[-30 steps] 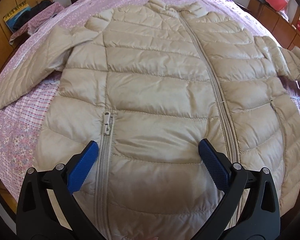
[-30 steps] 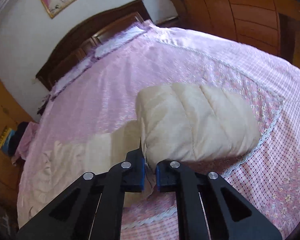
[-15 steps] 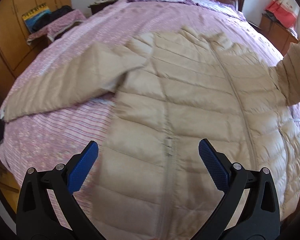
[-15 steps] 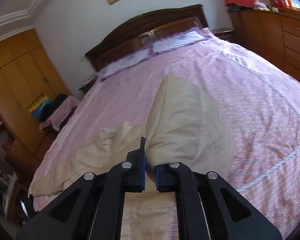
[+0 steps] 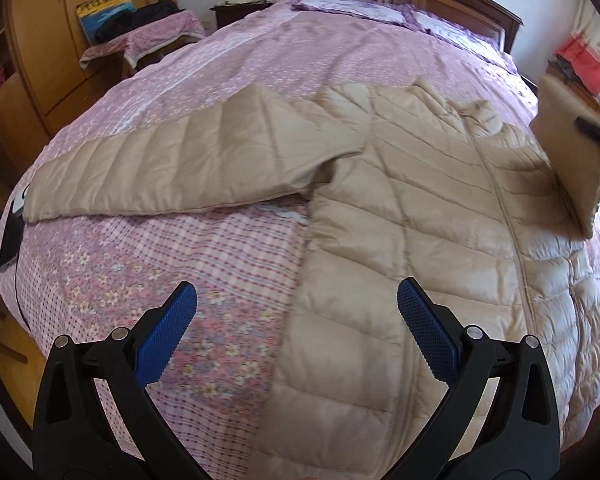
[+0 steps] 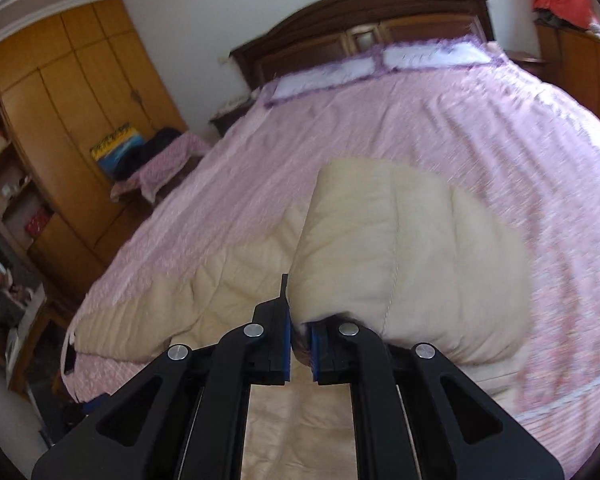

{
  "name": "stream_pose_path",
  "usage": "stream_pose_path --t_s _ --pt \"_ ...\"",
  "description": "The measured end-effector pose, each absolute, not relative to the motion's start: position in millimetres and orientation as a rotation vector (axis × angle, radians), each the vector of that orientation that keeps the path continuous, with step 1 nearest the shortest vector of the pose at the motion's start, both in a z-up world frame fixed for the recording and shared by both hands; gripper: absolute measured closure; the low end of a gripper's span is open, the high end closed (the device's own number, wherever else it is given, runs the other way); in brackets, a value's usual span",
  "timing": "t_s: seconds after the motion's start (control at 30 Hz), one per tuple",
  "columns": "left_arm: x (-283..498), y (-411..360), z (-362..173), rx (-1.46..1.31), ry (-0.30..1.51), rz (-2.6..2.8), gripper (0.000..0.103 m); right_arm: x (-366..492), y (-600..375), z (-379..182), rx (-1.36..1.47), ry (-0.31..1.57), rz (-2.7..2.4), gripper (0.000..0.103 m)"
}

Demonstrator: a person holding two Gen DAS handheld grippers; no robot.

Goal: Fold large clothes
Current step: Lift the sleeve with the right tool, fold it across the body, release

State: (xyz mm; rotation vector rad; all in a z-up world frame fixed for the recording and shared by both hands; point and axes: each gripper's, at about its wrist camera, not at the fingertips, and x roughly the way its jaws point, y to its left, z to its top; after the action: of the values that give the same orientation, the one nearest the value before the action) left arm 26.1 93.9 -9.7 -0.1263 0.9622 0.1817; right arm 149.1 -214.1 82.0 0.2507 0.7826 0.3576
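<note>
A beige quilted jacket (image 5: 412, 208) lies front-up, zipped, on the pink bedspread (image 5: 148, 264) of the bed; its left sleeve (image 5: 172, 168) is stretched flat out to the side, while the right sleeve (image 6: 404, 264) is lifted off the bed. The right tool (image 6: 299, 350) is pressed together on that sleeve's end, cloth bunched between its blue pads (image 6: 286, 344); in the left view the raised sleeve hangs above the jacket's right shoulder. The left tool (image 5: 296, 336) is spread wide and holds nothing, hovering above the jacket's left hem edge and the bare bedspread beside it.

The step in hand looks like folding the right sleeve across the chest. To do it well, carry the sleeve level over the zip (image 5: 504, 216) so that the crease falls at the shoulder seam; lay it down flat before the grip is let go, since the slippery padded fabric will likely spring back; the free left tool could press the body down near the hem to stop it sliding.
</note>
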Motion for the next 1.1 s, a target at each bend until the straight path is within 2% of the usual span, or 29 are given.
stream_pose_path --t_s 0.33,0.43,0.5,0.67,0.87,1.1 --pt "23.6 121.9 -25.6 -0.185 0.981 0.223 0.003 169.3 -148.6 -3.6 0.185 0.918 0.348 0.092" --pt "22.3 120.6 -26.8 -0.178 0.979 0.22 0.003 169.9 -145.4 -12.5 0.185 0.934 0.35 0.075" --pt "21.1 119.6 -26.0 -0.175 0.976 0.213 0.003 163.6 -147.0 -12.6 0.207 0.926 0.373 0.051" --pt "19.3 103.5 -17.0 -0.143 0.961 0.183 0.003 139.9 -156.9 3.5 0.23 0.917 0.391 0.042" --pt "37.8 65.2 -10.5 -0.139 0.992 0.041 0.003 87.0 -199.9 25.2 0.22 0.861 0.253 0.04" --pt "62.0 -3.1 2.9 -0.067 0.987 -0.105 0.003 58.0 -275.4 22.5 0.228 0.875 0.019 0.036"
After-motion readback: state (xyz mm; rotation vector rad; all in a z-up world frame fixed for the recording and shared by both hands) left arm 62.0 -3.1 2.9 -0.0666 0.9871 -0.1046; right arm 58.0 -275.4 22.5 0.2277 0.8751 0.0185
